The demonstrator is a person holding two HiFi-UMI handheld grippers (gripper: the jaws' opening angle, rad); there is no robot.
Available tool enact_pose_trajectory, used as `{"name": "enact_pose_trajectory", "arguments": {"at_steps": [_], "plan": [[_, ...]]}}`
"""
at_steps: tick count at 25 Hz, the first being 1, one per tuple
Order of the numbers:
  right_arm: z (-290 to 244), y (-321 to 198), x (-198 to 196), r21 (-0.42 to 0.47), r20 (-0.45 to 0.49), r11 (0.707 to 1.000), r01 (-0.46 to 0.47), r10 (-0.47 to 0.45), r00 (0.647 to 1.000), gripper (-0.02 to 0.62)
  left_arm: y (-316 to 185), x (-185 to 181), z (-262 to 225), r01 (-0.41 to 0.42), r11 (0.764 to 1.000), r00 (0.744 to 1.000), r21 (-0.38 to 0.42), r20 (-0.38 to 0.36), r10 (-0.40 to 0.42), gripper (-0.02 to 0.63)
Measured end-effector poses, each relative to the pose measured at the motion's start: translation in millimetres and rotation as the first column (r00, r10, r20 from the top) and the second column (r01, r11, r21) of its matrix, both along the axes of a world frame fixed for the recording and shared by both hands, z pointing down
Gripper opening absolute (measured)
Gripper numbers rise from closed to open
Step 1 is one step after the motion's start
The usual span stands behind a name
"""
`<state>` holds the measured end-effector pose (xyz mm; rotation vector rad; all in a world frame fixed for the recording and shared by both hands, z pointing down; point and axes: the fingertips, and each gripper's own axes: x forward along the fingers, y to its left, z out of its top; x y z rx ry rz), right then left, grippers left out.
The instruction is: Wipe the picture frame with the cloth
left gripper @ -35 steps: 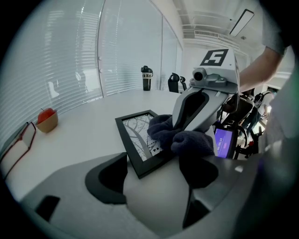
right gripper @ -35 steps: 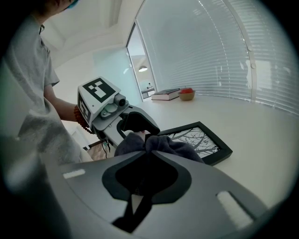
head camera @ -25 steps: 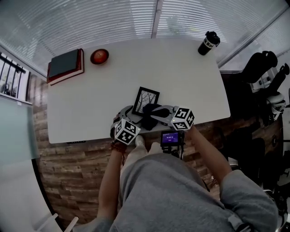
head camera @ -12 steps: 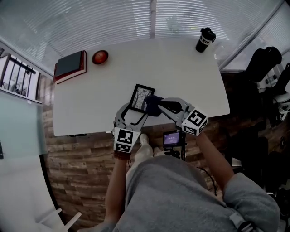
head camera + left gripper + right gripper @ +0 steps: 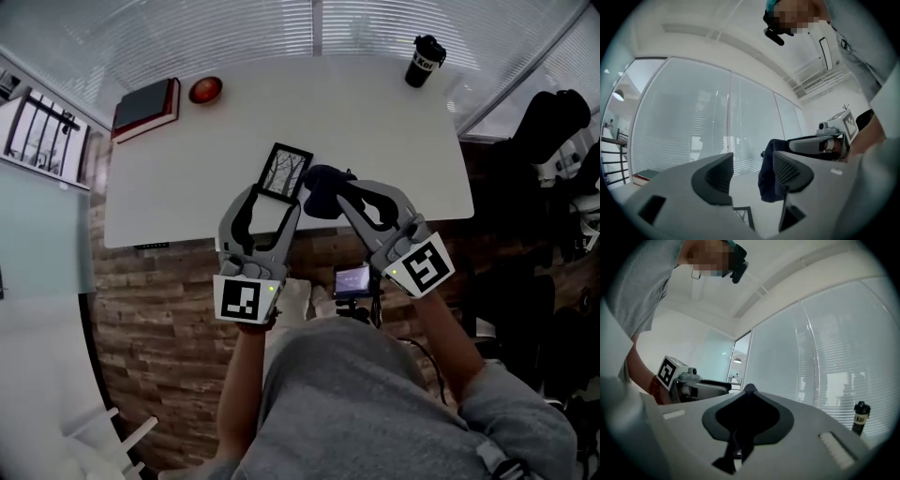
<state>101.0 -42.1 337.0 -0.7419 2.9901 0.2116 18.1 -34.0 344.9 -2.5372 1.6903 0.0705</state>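
The black picture frame [image 5: 286, 171] with a bare-tree print stands on the white table [image 5: 394, 141], near its front edge. My left gripper [image 5: 270, 199] is raised above it and points level. Its jaws are closing with nothing between them. In the left gripper view, the frame [image 5: 743, 218] shows small and far below the gap of that gripper [image 5: 752, 164]. My right gripper [image 5: 339, 190] is shut on the dark blue cloth [image 5: 319, 192], which hangs in a bunch just right of the frame. The cloth [image 5: 740, 441] fills the shut jaws in the right gripper view.
A dark book with a red cover [image 5: 145, 108] and a red bowl [image 5: 205, 90] lie at the table's far left. A black tumbler [image 5: 424, 60] stands at the far right corner. A small camera with a lit screen [image 5: 354, 281] sits below the front edge. Black equipment [image 5: 553, 131] stands to the right.
Both grippers have risen from the table's front edge and turned level. The cloth went up with the right gripper. The left jaws have narrowed. The frame has stayed on the table.
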Motion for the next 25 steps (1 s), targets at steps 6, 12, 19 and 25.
{"name": "enact_pose_trajectory", "arguments": {"at_steps": [6,12,19,25], "plan": [[-25.7,23.2,32.2,0.036,0.033,0.997,-0.069,0.068,0.997,0.048,16.1,18.8,-27.0,-0.002,0.997,1.0,0.077,-0.03,0.004,0.208],[-33.2,31.1,50.9,0.049,0.061,0.983,-0.176,0.173,0.983,0.046,18.2,25.4,-21.5,-0.035,0.995,0.999,0.095,-0.031,0.038,0.192],[-19.9,30.4,35.6,0.011,0.074,0.967,-0.253,0.252,0.965,0.046,18.8,1.6,-5.0,-0.049,0.996,0.998,0.068,-0.044,0.052,0.174],[-14.1,29.0,13.0,0.005,0.056,0.967,-0.256,0.255,0.965,0.046,20.6,-24.6,2.2,-0.035,0.999,0.999,0.034,-0.035,0.036,0.132]]}}
